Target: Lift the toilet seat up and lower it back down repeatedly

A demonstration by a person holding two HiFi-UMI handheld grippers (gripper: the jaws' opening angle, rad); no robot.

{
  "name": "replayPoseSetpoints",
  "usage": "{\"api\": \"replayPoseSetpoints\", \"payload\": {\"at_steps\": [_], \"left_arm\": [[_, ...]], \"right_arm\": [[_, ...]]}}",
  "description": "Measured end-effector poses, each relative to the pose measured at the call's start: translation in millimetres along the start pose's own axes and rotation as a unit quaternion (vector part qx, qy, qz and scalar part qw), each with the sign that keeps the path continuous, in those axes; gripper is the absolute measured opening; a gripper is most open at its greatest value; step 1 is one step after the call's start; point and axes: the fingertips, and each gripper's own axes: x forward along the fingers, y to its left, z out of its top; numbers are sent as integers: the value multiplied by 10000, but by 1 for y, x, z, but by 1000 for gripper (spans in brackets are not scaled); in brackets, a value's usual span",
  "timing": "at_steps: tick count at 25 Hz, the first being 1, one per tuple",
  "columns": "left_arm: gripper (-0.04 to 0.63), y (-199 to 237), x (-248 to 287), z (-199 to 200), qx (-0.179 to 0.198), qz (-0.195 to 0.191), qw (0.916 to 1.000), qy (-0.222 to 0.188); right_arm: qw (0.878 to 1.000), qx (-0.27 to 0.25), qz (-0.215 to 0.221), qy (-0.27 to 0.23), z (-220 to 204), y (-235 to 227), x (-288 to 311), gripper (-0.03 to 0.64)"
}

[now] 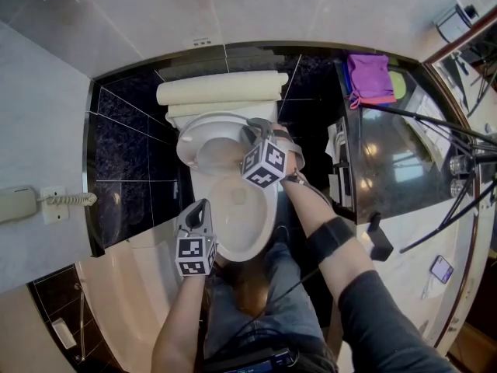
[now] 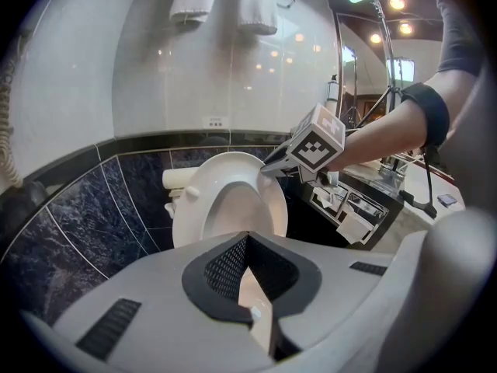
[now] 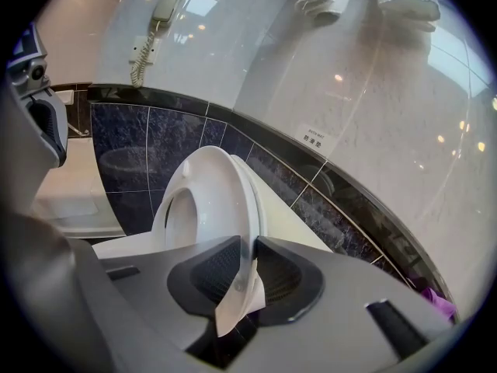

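The seat (image 3: pixel 217 177) stands tilted up over the bowl (image 1: pixel 245 208), hinged at the far end, its right rim pinched edge-on in the right tongs (image 3: pixel 247 247), so it would swing down toward the near side, where the left tongs (image 2: pixel 247 243) hang closed and empty.

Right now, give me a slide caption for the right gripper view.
Right claw clamped on the rim of the raised toilet seat, dark tiled wall behind.
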Motion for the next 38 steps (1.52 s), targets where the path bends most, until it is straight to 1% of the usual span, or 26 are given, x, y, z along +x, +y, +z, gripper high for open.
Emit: {"api": "replayPoseSetpoints", "payload": {"at_steps": [7,13,18,24,28,32,36,38], "left_arm": [[0,-10,-7,-21,-135,-68,9997,185],[0,-14,-14,-44,-221,-107,9992,306],[0,-14,-18,-65,-348,-108,9984,424],[0,-11,-12,-83,-425,-245,9977,473],[0,-11,-11,-94,-451,-329,9973,468],[0,-13,-13,-99,-386,-442,9973,434],[0,-10,-16,-108,-623,-501,9961,369],[0,-12,-20,-117,-638,-551,9957,393]], "right_arm": [[9997,-252,33,-44,-4,25,-29,83],[9995,-324,-4,-34,-10,54,-58,81],[9992,-398,-62,-47,-18,82,-83,81],[9980,-596,-197,-51,-29,115,-107,81],[9974,-686,-193,48,-39,142,-120,81],[9957,-894,-141,195,-55,173,-137,81],[9927,-1146,-75,360,-74,208,-152,83],[9923,-1162,-39,433,-82,224,-157,86]]}}
